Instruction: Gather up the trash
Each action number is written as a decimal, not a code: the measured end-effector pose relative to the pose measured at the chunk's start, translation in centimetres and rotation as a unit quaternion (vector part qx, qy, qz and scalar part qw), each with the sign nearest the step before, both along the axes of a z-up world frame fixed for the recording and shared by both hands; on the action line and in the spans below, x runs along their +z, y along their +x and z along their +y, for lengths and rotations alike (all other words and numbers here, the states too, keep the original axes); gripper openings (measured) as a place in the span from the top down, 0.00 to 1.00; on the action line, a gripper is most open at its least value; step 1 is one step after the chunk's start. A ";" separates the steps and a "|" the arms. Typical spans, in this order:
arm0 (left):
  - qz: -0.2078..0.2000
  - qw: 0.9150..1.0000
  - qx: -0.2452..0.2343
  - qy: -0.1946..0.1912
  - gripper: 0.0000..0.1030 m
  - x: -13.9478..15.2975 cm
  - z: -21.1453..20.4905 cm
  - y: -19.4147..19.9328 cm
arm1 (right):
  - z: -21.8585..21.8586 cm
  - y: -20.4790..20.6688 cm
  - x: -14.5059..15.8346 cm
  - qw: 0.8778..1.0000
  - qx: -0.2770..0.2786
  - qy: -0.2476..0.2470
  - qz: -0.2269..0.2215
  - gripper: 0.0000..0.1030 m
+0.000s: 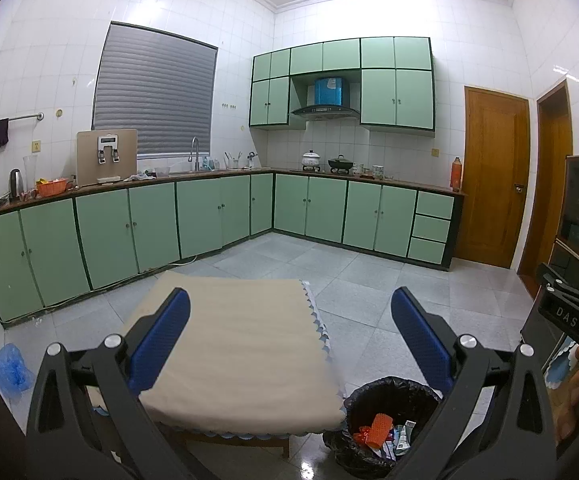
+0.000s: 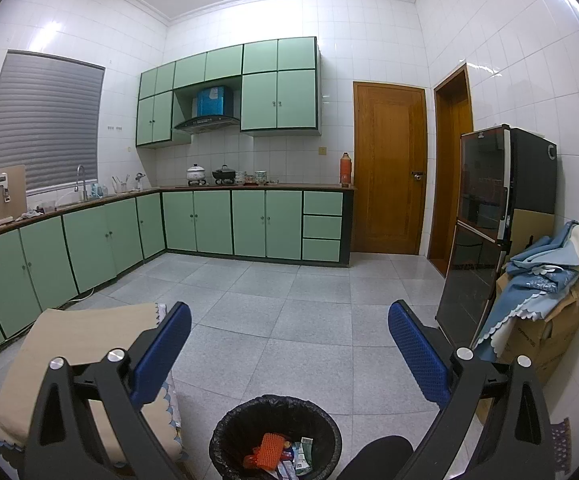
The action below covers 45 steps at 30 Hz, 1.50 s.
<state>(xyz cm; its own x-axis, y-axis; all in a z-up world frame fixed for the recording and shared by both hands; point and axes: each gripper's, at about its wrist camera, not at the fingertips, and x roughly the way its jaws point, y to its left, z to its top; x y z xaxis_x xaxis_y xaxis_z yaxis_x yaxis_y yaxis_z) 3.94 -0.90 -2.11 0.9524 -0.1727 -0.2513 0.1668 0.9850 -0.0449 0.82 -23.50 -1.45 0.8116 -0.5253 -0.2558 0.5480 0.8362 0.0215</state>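
Note:
A round bin lined with a black bag (image 1: pixel 391 426) (image 2: pixel 275 438) stands on the floor beside a low table. Inside it lie an orange mesh piece (image 1: pixel 377 428) (image 2: pixel 267 450) and several wrappers (image 2: pixel 299 454). My left gripper (image 1: pixel 289 332) is held open above the table's cream cloth (image 1: pixel 245 344), with nothing between its blue pads. My right gripper (image 2: pixel 289 340) is open and empty above the bin. The right gripper's black body (image 1: pixel 569 312) shows at the right edge of the left wrist view.
Green kitchen cabinets (image 2: pixel 213 224) with a cluttered counter run along the left and far walls. A dark fridge (image 2: pixel 493 224) and a cardboard box draped with blue cloth (image 2: pixel 545 280) stand at the right. Two wooden doors (image 2: pixel 389 168) are beyond. A blue plastic bag (image 1: pixel 9 368) lies on the floor at the left.

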 end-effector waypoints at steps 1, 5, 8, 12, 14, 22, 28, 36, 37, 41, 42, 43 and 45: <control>0.000 1.000 0.000 0.000 0.05 0.0 0.0 0.0 | 0.0 0.0 0.0 1.000 0.000 0.000 0.000 0.06; 0.000 1.000 0.001 -0.001 0.05 -0.1 0.1 0.1 | 0.0 0.0 0.0 1.000 0.000 0.001 0.000 0.06; 0.002 1.000 0.000 -0.001 0.05 -0.2 0.1 0.1 | -0.2 -0.1 0.0 1.000 0.000 0.002 0.000 0.06; 0.002 1.000 0.001 -0.001 0.05 -0.2 0.0 0.1 | -0.3 -0.2 0.0 1.000 0.000 0.002 0.000 0.06; 0.003 1.000 0.000 -0.002 0.05 -0.2 0.0 0.1 | -0.4 -0.3 0.0 1.000 0.000 0.002 0.000 0.06; 0.004 1.000 0.000 -0.003 0.05 -0.4 -0.1 0.2 | -0.4 -0.4 0.0 1.000 0.000 0.002 0.000 0.06; 0.004 1.000 0.000 -0.004 0.05 -0.4 0.1 0.3 | -0.5 -0.4 0.0 1.000 0.000 0.001 0.001 0.06; 0.004 1.000 -0.001 -0.005 0.05 -0.5 0.2 0.3 | -0.6 -0.2 0.2 1.000 -0.001 0.002 0.001 0.06; 0.005 1.000 -0.001 -0.004 0.05 -0.5 0.2 0.3 | -0.7 -0.3 0.2 1.000 0.000 0.003 0.001 0.06; 0.005 1.000 -0.001 -0.005 0.05 -0.5 0.2 0.3 | -0.7 -0.3 0.2 1.000 -0.001 0.002 0.001 0.06; 0.005 1.000 -0.001 -0.004 0.05 -0.5 0.2 0.3 | -0.7 -0.2 0.2 1.000 -0.001 0.002 0.001 0.06; 0.006 1.000 -0.001 -0.004 0.05 -0.6 0.1 0.3 | -0.7 -0.2 0.2 1.000 -0.001 0.002 0.001 0.06; 0.006 1.000 -0.002 -0.004 0.05 -0.6 0.1 0.3 | -0.7 -0.2 0.2 1.000 -0.001 0.001 0.002 0.06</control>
<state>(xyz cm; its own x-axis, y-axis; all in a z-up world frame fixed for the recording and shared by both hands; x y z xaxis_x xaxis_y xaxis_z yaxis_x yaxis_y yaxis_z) 4.23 -0.78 -2.69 0.9488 -0.1781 -0.2608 0.1697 0.9840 -0.0545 0.59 -24.18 -1.26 0.8100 -0.5257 -0.2600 0.5491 0.8355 0.0214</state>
